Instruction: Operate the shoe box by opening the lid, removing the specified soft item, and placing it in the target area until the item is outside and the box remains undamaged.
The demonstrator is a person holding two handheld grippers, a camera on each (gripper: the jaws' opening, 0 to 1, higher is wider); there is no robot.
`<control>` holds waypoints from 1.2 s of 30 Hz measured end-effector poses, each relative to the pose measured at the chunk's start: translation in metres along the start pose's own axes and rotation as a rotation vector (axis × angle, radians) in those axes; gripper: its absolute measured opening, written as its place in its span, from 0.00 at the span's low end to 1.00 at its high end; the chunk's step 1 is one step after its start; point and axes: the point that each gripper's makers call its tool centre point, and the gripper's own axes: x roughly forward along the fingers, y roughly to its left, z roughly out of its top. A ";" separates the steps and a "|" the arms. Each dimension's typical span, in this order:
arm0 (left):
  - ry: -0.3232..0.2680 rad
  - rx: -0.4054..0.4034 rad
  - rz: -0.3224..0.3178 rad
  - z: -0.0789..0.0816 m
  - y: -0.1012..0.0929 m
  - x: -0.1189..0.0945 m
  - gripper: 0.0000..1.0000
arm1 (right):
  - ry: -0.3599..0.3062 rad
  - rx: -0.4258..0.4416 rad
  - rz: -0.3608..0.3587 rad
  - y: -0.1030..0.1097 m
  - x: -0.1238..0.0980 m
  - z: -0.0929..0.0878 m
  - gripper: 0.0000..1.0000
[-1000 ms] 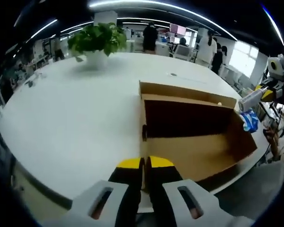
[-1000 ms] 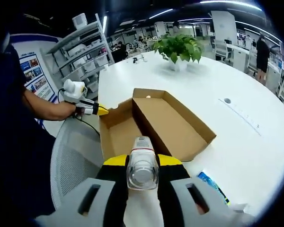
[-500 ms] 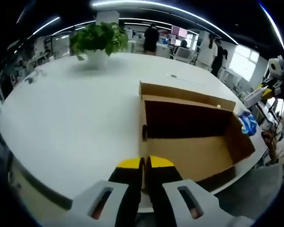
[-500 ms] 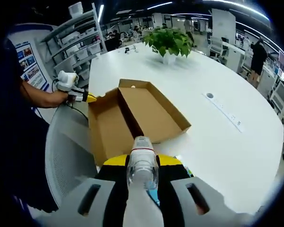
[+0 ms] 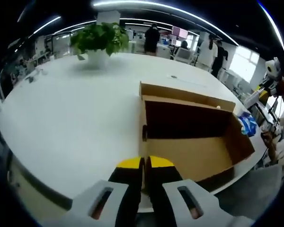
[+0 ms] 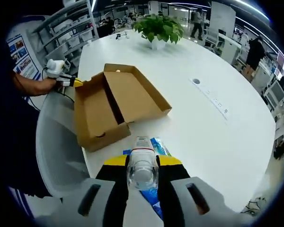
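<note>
A: Brown cardboard, lid thrown back: the shoe box point(image 6: 114, 100) lies open on the white table point(image 6: 213, 118), its tray bare as far as the right gripper view shows. Why is the lid point(image 5: 188, 156) held flat?

B: The left tool point(image 5: 145, 163) has its yellow-tipped jaws pinched together on the lid's edge at the table's near rim, seemingly to keep the flap down and the box steady without creasing it.

A: And the item?

B: The right tool point(image 6: 143, 161) is clamped on a clear plastic bottle point(image 6: 142, 166), its cap end pointing forward between the jaws. Whether that counts as the "soft item" I cannot say. It is outside the box, held above the table just beside the box's near corner, over a blue packet point(image 6: 154, 191) lying there.

A: So the placing is close?

B: Judging by the position, yes: lowering it onto bare table beside the packet looks like what remains. A potted plant point(image 6: 158, 29) stands well apart at the far end, out of the way.
</note>
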 end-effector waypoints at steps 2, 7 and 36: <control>0.000 0.001 0.000 0.000 0.000 0.000 0.01 | 0.023 -0.005 -0.006 -0.004 0.001 -0.006 0.19; -0.001 0.004 0.001 0.000 0.000 0.000 0.01 | 0.077 -0.015 -0.030 -0.019 0.003 -0.019 0.19; -0.004 0.030 0.008 0.002 0.000 0.001 0.01 | 0.340 -0.218 -0.044 -0.073 0.035 -0.047 0.19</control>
